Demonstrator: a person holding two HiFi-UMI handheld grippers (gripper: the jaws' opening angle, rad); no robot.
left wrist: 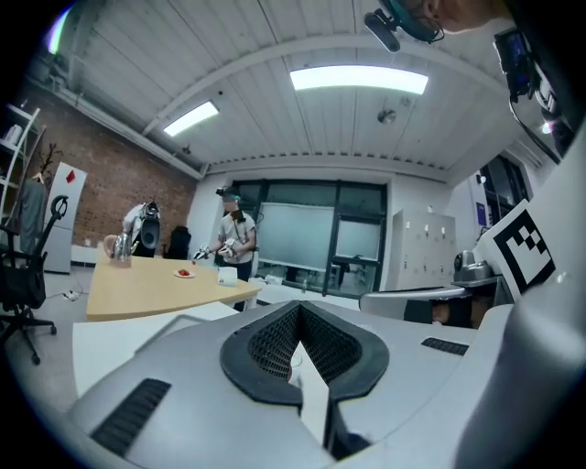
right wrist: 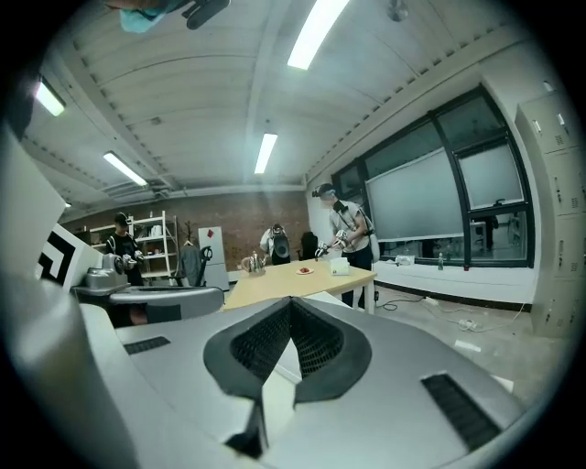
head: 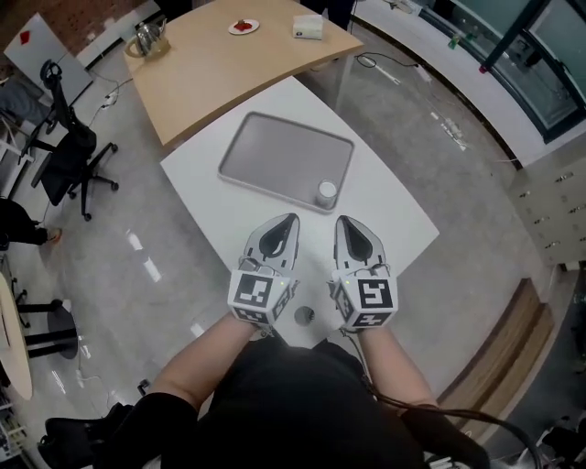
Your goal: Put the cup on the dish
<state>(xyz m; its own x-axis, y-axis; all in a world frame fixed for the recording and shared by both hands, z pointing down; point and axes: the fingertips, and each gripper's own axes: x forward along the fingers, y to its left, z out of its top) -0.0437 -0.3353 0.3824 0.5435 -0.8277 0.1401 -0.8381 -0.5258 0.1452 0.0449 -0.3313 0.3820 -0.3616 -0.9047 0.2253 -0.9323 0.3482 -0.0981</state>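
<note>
A small white cup [head: 327,192] stands upright at the near right corner of a flat grey tray [head: 275,151] on the white table [head: 394,215]. Both grippers hover side by side over the table's near part, a short way in front of the tray. My left gripper [head: 291,220] points toward the tray's near edge with its jaws shut tip to tip and nothing between them [left wrist: 298,306]. Just right of it, my right gripper [head: 341,221] points at the cup from close by, also shut and empty [right wrist: 291,300]. Neither touches the cup.
Behind the white table stands a curved wooden table [head: 211,64] with a small plate of something red [head: 243,27], a white box [head: 309,27] and a metal pot [head: 148,38]. A black office chair [head: 69,151] stands at left. A person [left wrist: 233,240] stands by the wooden table.
</note>
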